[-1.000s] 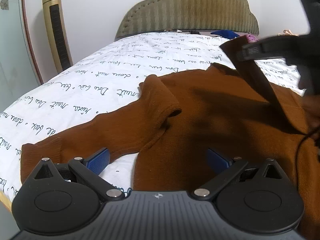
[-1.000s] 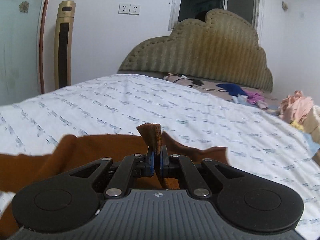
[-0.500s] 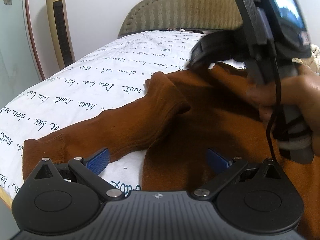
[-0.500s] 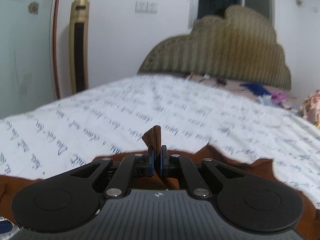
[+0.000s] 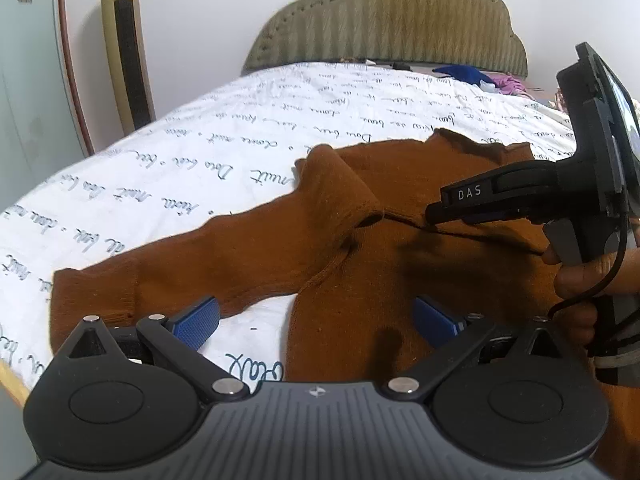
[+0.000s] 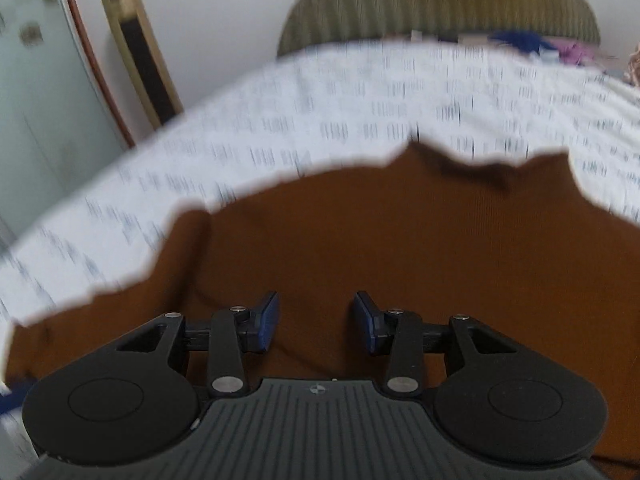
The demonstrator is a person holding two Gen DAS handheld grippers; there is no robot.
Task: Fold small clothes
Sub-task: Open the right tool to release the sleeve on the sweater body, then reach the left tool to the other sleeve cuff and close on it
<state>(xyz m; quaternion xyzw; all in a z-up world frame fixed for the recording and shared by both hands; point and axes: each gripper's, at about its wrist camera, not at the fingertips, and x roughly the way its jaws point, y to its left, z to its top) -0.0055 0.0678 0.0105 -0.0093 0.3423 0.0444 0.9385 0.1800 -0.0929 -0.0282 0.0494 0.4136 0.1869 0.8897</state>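
Observation:
A brown knit sweater (image 5: pixel 400 248) lies on the white bedsheet (image 5: pixel 240 152), its left sleeve (image 5: pixel 168 276) stretched toward the bed's left edge. My left gripper (image 5: pixel 314 322) is open and empty, low over the sweater's lower left side. My right gripper (image 6: pixel 316 318) is open and empty just above the sweater's body (image 6: pixel 380 240). It also shows in the left wrist view (image 5: pixel 472 206), hovering over a folded-in flap of the sweater at the right. The right wrist view is motion-blurred.
The bed has a padded olive headboard (image 5: pixel 400 20). Loose blue and pink clothes (image 5: pixel 480 76) lie near the pillows. A gold tower fan (image 5: pixel 126 48) stands by the wall on the left. The bed's left edge (image 5: pixel 12 384) is close to my left gripper.
My right gripper carried a brown sweater piece leftward over the body, lowered, then opened and let it go. My left gripper stayed open, nearly still.

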